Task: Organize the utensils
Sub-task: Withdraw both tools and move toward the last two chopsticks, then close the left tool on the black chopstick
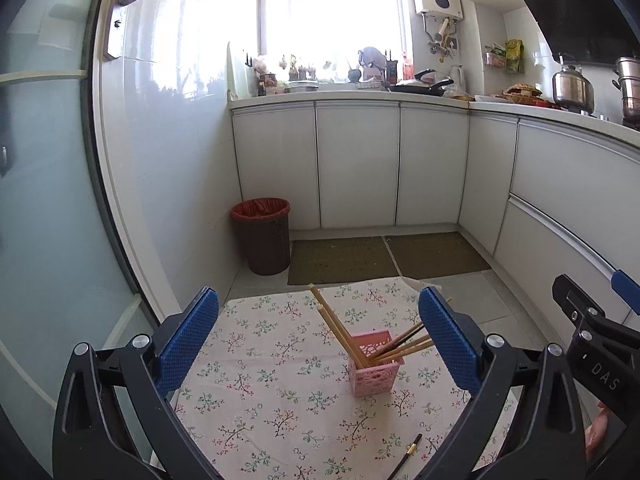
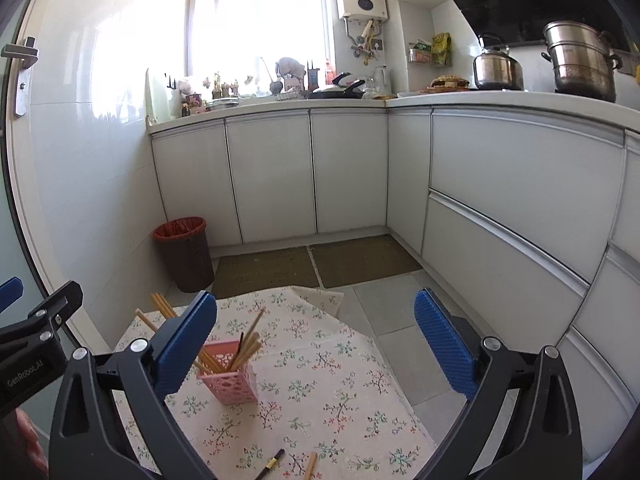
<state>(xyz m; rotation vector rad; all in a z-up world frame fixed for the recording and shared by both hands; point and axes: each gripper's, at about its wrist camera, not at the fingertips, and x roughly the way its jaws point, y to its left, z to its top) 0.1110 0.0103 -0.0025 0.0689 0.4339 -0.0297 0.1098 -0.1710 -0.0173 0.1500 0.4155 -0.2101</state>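
A pink lattice holder (image 1: 375, 362) stands on the floral tablecloth (image 1: 272, 360) with several chopsticks (image 1: 336, 326) leaning in it; it also shows in the right wrist view (image 2: 229, 376). A dark chopstick with a gold band (image 1: 408, 454) lies loose near the cloth's front edge, seen too in the right wrist view (image 2: 272, 462) beside a bamboo chopstick (image 2: 311, 466). My left gripper (image 1: 320, 340) is open and empty, above and behind the holder. My right gripper (image 2: 316, 344) is open and empty, right of the holder.
A brown bin with a red liner (image 1: 265, 240) stands by the left wall. White cabinets (image 1: 356, 168) run along the back and right. Two mats (image 1: 384, 256) lie on the floor. The table edge (image 2: 372, 340) drops off on the right.
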